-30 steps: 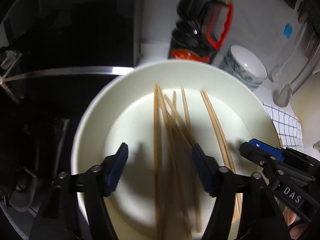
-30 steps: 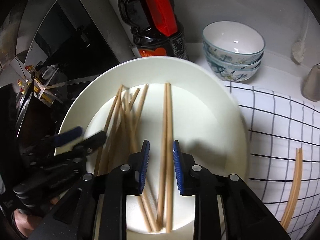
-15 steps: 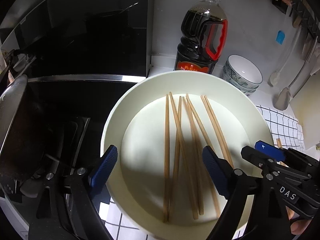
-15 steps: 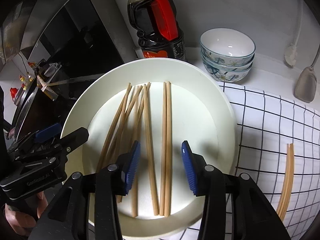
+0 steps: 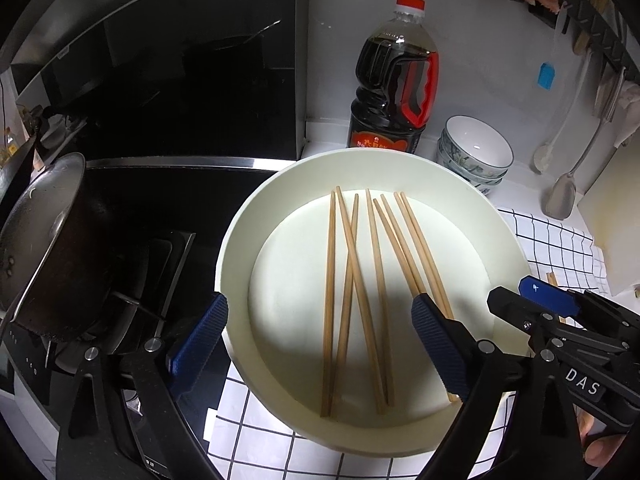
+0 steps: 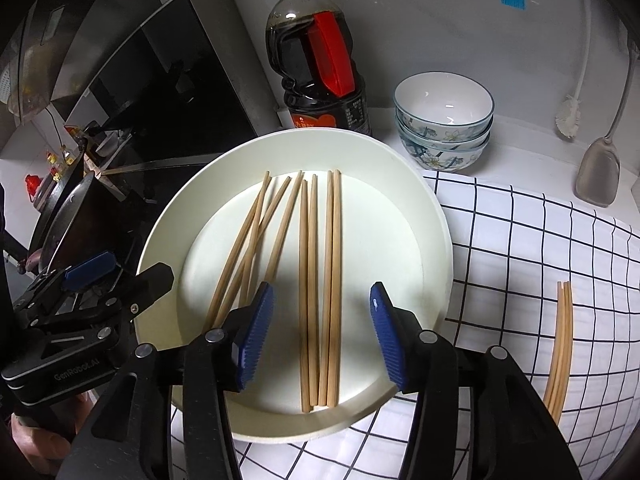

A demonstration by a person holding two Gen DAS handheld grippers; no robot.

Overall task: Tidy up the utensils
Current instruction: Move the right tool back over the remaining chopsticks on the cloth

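Observation:
Several wooden chopsticks (image 5: pixel 360 280) lie on a white plate (image 5: pixel 229 248). In the right wrist view, the ones on the right of the plate (image 6: pixel 437 240) lie straight and side by side (image 6: pixel 320 280), and those on the left cross each other (image 6: pixel 256 240). My left gripper (image 5: pixel 320 320) hangs above the plate's near side, its jaws opening wide, touching nothing. My right gripper (image 6: pixel 322 304) hovers over the straight chopsticks, its jaws opening, clear of them. Each gripper shows in the other's view: right (image 5: pixel 532 296), left (image 6: pixel 120 280).
A dark sauce bottle (image 6: pixel 316 60) and stacked bowls (image 6: pixel 444 120) stand behind the plate. A checked cloth (image 6: pixel 540 240) carries a few more chopsticks (image 6: pixel 560 340) at the right. A pot (image 5: pixel 44 240) sits on the black stove at the left. A spatula (image 6: pixel 598 176) hangs against the wall.
Both grippers have drawn back and up from the plate and opened wider. The right one let go of the chopstick pair it was nearly closed around.

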